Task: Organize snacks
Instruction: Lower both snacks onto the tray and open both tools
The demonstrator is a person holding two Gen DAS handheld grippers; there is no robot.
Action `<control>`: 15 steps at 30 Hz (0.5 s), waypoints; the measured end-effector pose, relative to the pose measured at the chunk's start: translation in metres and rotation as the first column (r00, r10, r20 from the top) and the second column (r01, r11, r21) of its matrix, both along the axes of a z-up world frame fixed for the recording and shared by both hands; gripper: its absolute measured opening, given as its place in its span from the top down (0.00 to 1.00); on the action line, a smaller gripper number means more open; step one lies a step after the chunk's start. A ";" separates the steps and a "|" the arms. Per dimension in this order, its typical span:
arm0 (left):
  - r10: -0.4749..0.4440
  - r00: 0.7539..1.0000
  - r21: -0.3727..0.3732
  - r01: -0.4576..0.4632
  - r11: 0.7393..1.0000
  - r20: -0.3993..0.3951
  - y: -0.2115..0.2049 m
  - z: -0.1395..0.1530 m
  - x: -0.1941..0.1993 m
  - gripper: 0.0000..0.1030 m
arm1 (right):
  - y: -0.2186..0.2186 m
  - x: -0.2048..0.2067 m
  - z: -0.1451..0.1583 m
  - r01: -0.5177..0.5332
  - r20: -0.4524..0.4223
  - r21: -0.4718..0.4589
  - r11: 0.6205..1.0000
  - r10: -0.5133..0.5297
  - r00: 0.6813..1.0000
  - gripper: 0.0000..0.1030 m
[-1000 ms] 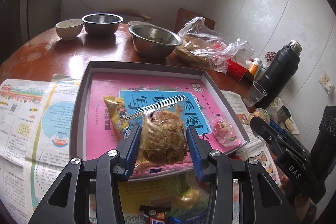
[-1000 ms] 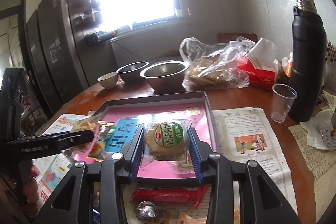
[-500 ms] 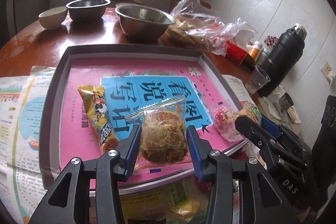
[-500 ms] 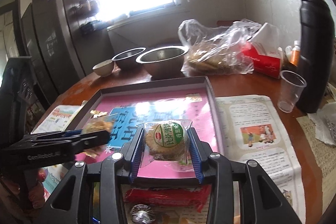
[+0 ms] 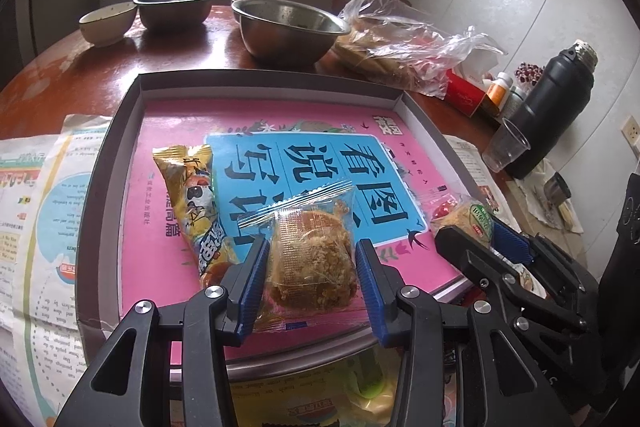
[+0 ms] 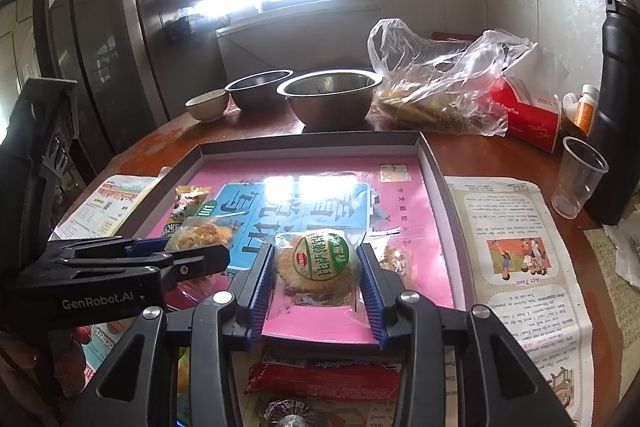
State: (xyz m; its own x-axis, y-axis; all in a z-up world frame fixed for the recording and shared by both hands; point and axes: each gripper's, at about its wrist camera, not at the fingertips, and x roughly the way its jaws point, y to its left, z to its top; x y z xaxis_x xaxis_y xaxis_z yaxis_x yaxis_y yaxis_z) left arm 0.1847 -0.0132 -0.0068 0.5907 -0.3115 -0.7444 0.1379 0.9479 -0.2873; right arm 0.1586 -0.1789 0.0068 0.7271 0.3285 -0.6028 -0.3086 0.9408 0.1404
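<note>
Two hand-held grippers hang over the near part of a shallow grey tray (image 5: 132, 115) with a pink and blue printed sheet on its floor. The left hand-held gripper (image 5: 310, 275) pinches a clear-wrapped brown floss cake (image 5: 312, 259) between its blue pads, above the tray's near edge. Just left of it, a yellow snack packet (image 5: 192, 203) lies flat on the sheet. The right hand-held gripper (image 6: 316, 275) pinches a clear-wrapped round cracker with a green label (image 6: 320, 263), also above the tray's near part. Seen from the left wrist, that cracker sits by the tray's right near corner, with a small pink-wrapped sweet (image 5: 440, 205) lying just beyond it.

Below the right hand-held gripper, outside the tray, a red snack bar (image 6: 324, 377) lies on newspaper (image 6: 516, 247) spread over the wooden desk (image 5: 80, 75). Beyond the tray stand two steel bowls (image 5: 286, 31), a small ceramic bowl (image 5: 108, 23) and a clear plastic bag (image 5: 400, 43) of food. At the right are a red tissue box (image 6: 528, 119), a clear plastic cup (image 6: 578, 183) and a black flask (image 5: 548, 107).
</note>
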 end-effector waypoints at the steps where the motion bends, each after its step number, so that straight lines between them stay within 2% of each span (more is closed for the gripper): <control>1: 0.002 1.000 0.002 -0.002 1.000 0.001 0.000 0.000 0.000 0.55 | 0.001 0.000 -0.001 -0.003 0.000 -0.003 1.000 0.003 1.000 0.60; 15: 0.002 1.000 0.005 -0.002 1.000 0.002 0.001 0.000 -0.001 0.55 | 0.011 0.006 -0.014 -0.023 -0.039 -0.039 0.999 0.022 0.999 0.58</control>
State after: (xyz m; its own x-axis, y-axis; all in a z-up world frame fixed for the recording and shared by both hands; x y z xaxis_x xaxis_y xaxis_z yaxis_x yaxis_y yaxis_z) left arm 0.1842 -0.0117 -0.0066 0.5929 -0.3069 -0.7445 0.1367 0.9495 -0.2825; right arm 0.1641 -0.1674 -0.0075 0.6959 0.3199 -0.6429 -0.3250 0.9387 0.1152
